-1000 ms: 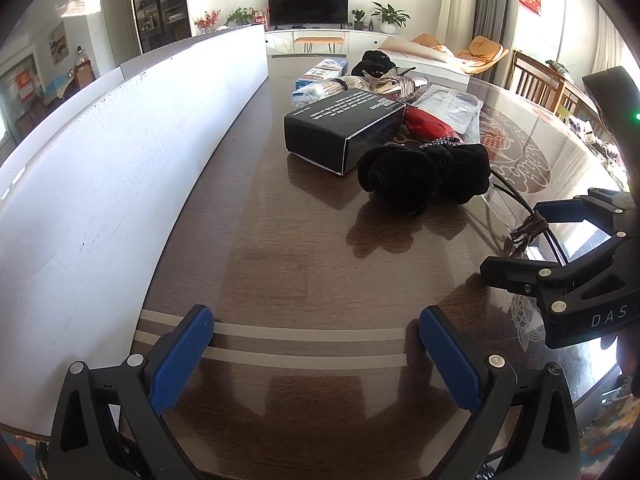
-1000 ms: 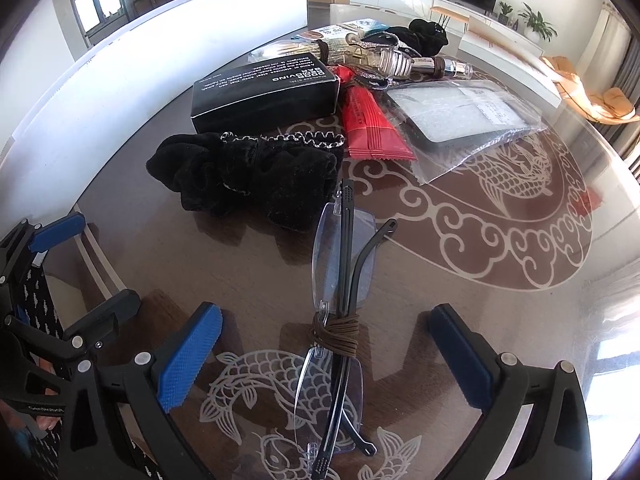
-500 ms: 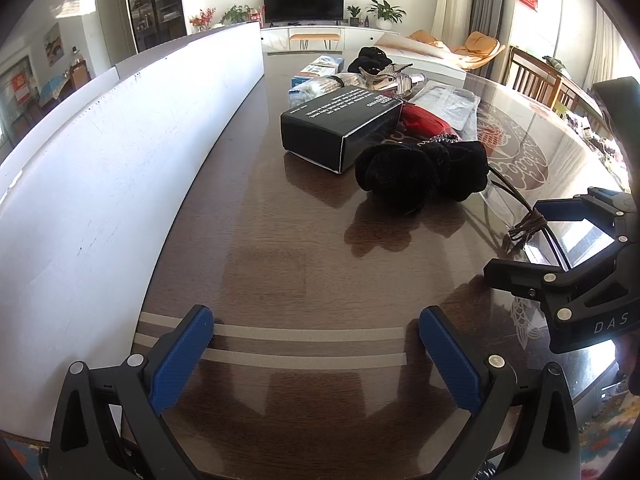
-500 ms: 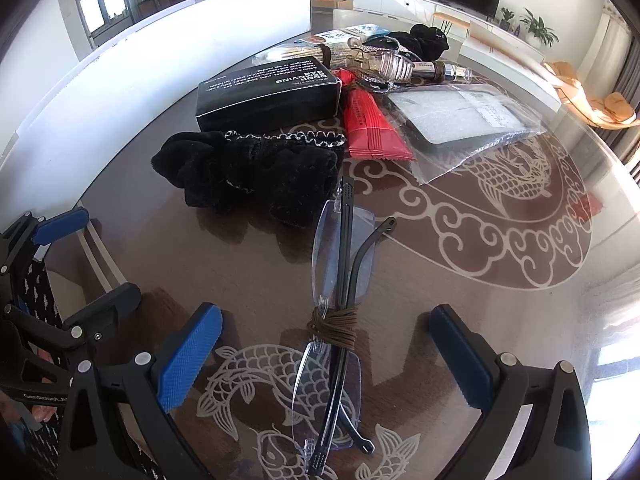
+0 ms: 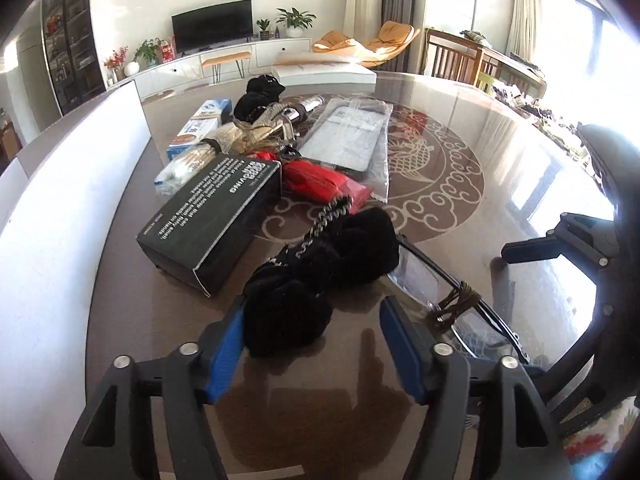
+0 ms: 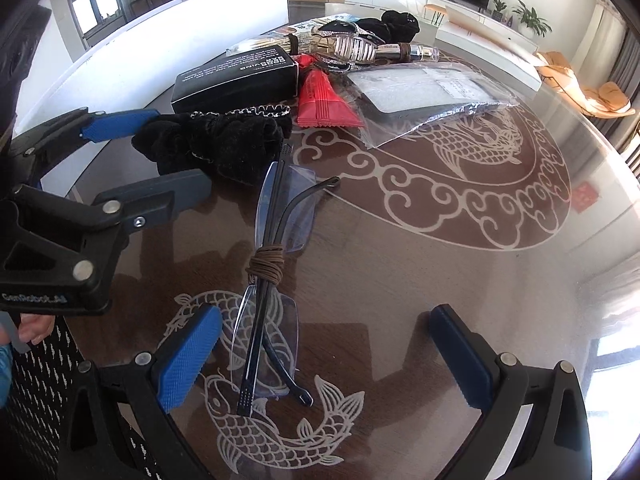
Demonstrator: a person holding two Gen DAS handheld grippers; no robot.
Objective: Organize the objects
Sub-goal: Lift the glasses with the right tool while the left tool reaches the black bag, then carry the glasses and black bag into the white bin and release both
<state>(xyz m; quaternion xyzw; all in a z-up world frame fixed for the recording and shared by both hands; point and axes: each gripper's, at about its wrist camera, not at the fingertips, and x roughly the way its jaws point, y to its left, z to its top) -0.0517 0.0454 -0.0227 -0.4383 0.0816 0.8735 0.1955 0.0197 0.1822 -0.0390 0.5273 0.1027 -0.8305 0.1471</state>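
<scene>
A black fuzzy hair tie (image 5: 360,248) with a silver chain lies on the brown table (image 5: 460,184), next to a black box (image 5: 216,216). My left gripper (image 5: 312,320) straddles its near end. The jaws are closing: the left pad touches the fabric, while the right pad (image 5: 396,344) stands apart from it. The right wrist view shows the hair tie (image 6: 224,140) between those fingers. Folded glasses (image 6: 276,216), tied with a brown cord, lie under my right gripper (image 6: 326,320). It is open, and their lower end sits by its left pad (image 6: 188,356).
A red packet (image 5: 324,184), a clear bag (image 5: 348,136), a toothpaste box (image 5: 200,124) and several small items crowd the far side of the table. A white board (image 5: 60,220) runs along the left edge. A person's fingers (image 6: 36,326) show at the left.
My left gripper has swung right and forward from bare table to the black hair tie, and its jaws have narrowed around it. The right gripper shifted a little; the glasses now sit nearer its left finger.
</scene>
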